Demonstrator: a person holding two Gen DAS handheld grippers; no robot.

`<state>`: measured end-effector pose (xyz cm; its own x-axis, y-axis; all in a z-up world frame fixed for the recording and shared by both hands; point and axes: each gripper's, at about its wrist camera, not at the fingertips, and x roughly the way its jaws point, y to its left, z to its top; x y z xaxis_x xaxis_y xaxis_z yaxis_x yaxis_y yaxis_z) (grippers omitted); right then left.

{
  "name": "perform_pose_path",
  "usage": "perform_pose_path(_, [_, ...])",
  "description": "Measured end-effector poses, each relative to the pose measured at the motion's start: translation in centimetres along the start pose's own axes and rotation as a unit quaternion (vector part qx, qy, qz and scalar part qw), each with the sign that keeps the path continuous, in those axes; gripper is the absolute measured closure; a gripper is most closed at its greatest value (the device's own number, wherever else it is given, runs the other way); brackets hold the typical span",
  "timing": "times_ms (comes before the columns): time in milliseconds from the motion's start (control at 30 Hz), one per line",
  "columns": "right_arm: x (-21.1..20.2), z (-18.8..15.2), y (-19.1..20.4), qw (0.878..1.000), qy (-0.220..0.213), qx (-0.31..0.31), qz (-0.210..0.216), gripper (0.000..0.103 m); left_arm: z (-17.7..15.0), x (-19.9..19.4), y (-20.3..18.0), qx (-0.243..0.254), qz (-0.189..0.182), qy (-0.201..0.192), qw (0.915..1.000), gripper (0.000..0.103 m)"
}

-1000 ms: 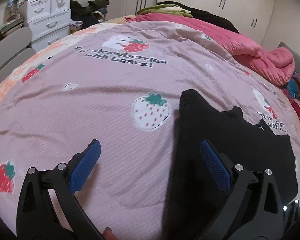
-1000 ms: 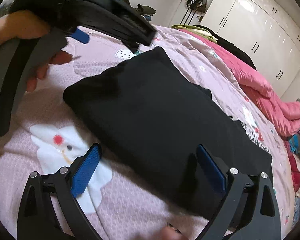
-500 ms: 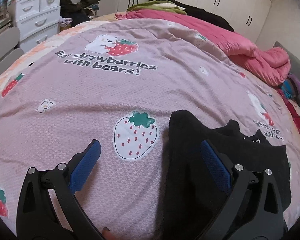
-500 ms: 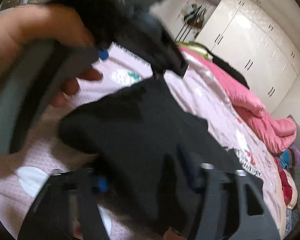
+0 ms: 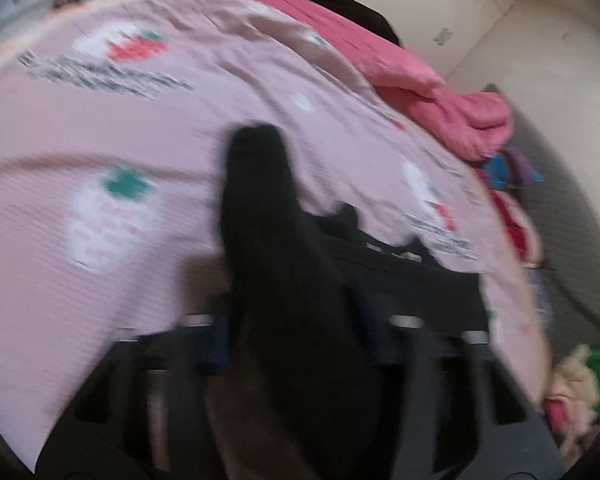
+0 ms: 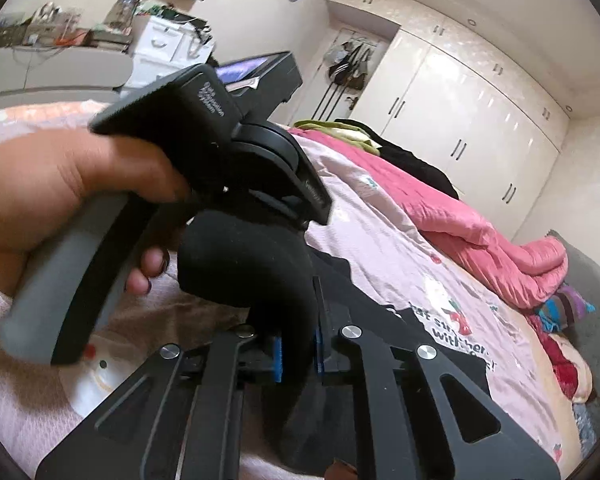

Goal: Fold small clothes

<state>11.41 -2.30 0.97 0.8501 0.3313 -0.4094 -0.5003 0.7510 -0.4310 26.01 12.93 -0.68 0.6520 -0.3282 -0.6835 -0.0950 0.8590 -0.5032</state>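
Right gripper (image 6: pixel 296 350) pinching black garment (image 6: pixel 252 264), left gripper (image 5: pixel 296 332) clamping it too

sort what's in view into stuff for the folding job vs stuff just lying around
In use: black garment, right claw, left claw, both clamped on it.

Lying about: strawberry bedspread, pink quilt, wardrobe, white drawers.

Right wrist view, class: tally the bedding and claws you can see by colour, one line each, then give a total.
Black garment held in claws: 1
Black claws: 2, right claw, left claw
Pink strawberry bedsheet: 1
Pink quilt: 1
Total: 5
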Motion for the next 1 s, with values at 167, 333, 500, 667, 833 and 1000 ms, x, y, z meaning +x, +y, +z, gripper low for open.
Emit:
perform_pose_path(167, [-1.4,-0.6,-1.9,0.999,-0.013,0.028,-0.009,0.094,-0.1,-0.9,-3.8,0.031,0.010,-0.019,0.9993,0.086])
perform_pose_path(333, [-3.2,-1.5,-5.0,0.996,-0.027,0.086,-0.026,0.094,0.3,-1.9,-8.6,0.070,0.004,-0.028,0.9972,0.086])
perform_pose_path(500, [-4.5,-3.1,-7.7,0.989,-0.023,0.140,-0.040,0.095,0.0,-1.2,-13.4,0.107,0.002,-0.020,0.9941,0.086])
perform_pose_path(667, [-5.4,-5.1,-10.3,0.981,-0.012,0.186,-0.044,0.095,-0.9,1.0,-17.4,0.129,-0.001,0.003,0.9916,0.086])
perform_pose_path(833, [-5.5,-7.4,-12.9,0.974,0.007,0.223,-0.039,0.095,-2.1,3.8,-20.3,0.148,-0.001,0.027,0.9886,0.086])
perform_pose_path(1000, [-4.7,-10.2,-14.8,0.960,0.048,0.273,-0.023,0.095,-3.6,7.3,-22.5,0.158,0.005,0.060,0.9857,0.086])
